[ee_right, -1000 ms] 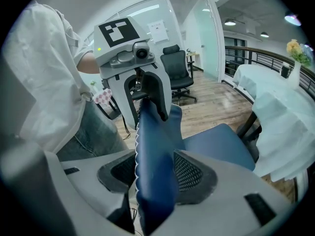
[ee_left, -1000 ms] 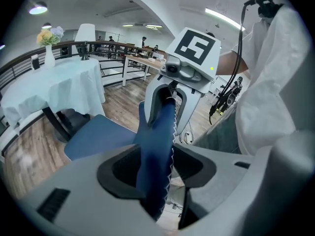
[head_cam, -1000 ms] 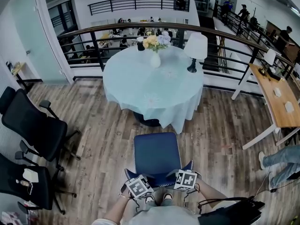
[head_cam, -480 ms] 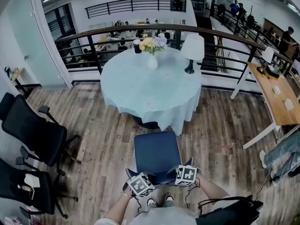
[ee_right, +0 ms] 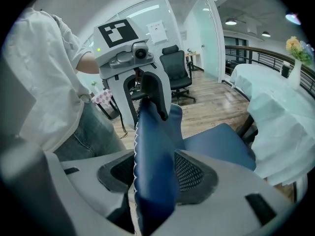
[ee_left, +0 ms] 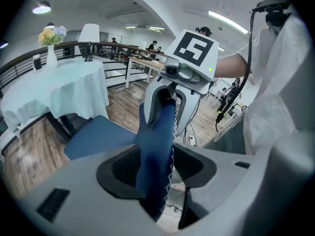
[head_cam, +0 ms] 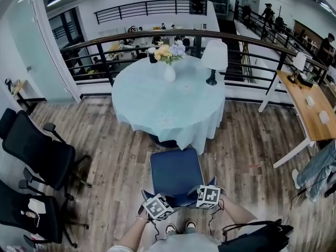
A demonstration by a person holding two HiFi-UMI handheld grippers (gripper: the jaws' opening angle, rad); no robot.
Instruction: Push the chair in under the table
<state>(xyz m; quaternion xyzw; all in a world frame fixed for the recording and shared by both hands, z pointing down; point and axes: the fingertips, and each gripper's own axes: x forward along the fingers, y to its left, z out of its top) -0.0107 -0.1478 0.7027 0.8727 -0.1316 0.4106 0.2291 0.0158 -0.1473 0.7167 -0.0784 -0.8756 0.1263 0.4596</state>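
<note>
A blue chair (head_cam: 175,173) stands just before the round table (head_cam: 168,101) with a pale blue cloth; its seat front edge reaches the hanging cloth. My left gripper (head_cam: 157,206) is shut on the chair's backrest (ee_left: 156,151) at its left end, and my right gripper (head_cam: 208,196) is shut on the same backrest (ee_right: 155,156) at its right end. In each gripper view the blue back panel runs between the jaws, with the other gripper clamped further along it. The seat (ee_left: 96,136) points toward the table (ee_left: 54,90).
On the table stand a vase of flowers (head_cam: 169,62) and a white lamp (head_cam: 213,59). Black office chairs (head_cam: 39,151) stand at the left, a wooden desk (head_cam: 310,109) at the right. A railing (head_cam: 252,49) curves behind the table. A person's legs (head_cam: 317,169) show at the right edge.
The chair and both grippers have moved a little toward the table; the seat's front edge now meets the cloth. The person's legs at the right have shifted.
</note>
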